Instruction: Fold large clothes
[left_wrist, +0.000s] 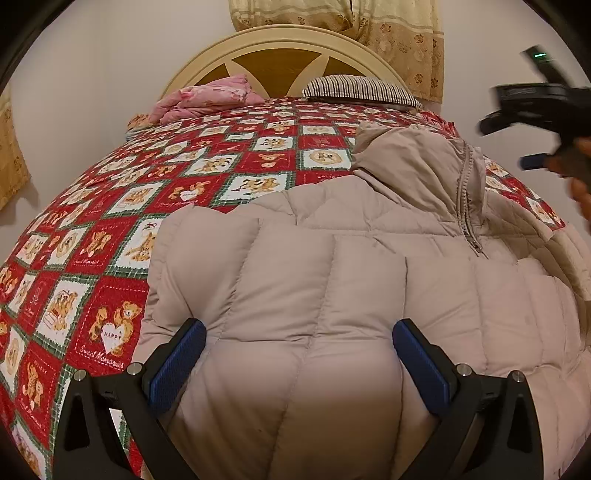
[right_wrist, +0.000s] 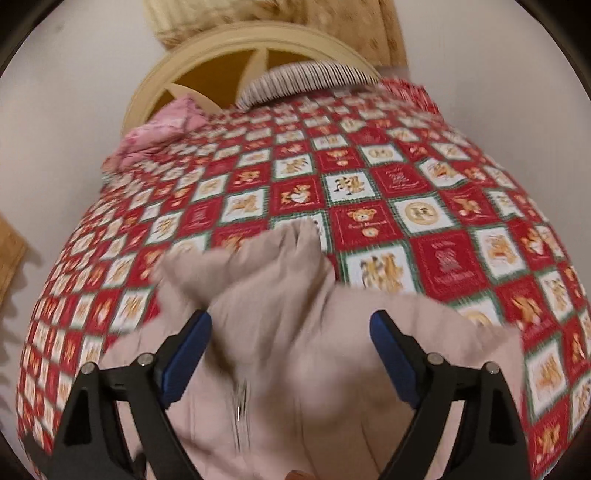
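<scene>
A beige quilted puffer jacket (left_wrist: 332, 266) lies on the bed, its hood and zipper (left_wrist: 467, 192) toward the headboard on the right. My left gripper (left_wrist: 299, 332) sits low over the jacket's padded body, jaws wide, with a bulge of fabric between the blue pads (left_wrist: 177, 362) but no pinch. In the blurred right wrist view, my right gripper (right_wrist: 291, 321) hangs open above the jacket's hood end (right_wrist: 280, 280), nothing clamped between its fingers. That right gripper (left_wrist: 513, 144) also shows at the right edge of the left wrist view, held in a hand above the bed.
The bed wears a red, white and green teddy-bear quilt (left_wrist: 110, 229). A pink folded blanket (left_wrist: 207, 96) and a striped pillow (left_wrist: 362, 88) lie by the cream headboard (left_wrist: 280, 37). Curtains (left_wrist: 399, 33) hang behind. Bare quilt lies left of and beyond the jacket.
</scene>
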